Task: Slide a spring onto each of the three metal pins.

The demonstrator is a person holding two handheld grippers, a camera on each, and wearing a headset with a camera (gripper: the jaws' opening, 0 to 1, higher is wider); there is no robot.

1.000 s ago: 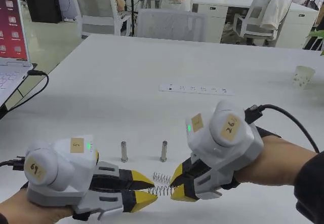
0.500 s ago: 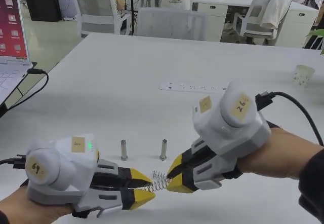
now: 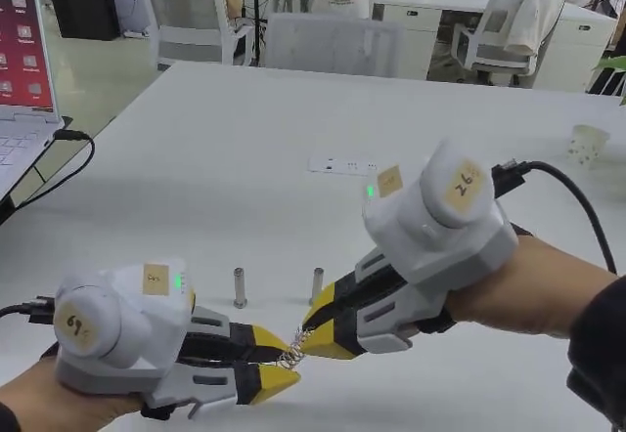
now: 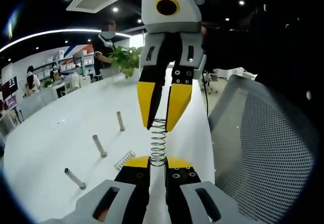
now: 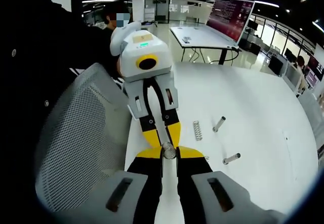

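Head view: near the front edge of the white bench (image 3: 293, 119), left gripper (image 3: 279, 362) and right gripper (image 3: 315, 326) both have jaws clamped on one small coiled steel spring (image 3: 291, 352); two upright metal pins (image 3: 239, 288) stand just beyond, open bench behind.

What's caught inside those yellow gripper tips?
One spring, an end pinched in each: left gripper, right gripper. How deep its ends sit is covered by the tips.

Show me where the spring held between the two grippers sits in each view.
Head view: spring bottom centre, between the yellow jaws.
Left gripper view: centre, running upward between both sets of jaws.
Right gripper view: low centre, seen end-on at the jaws.
Shared landmark: the pins nearby.
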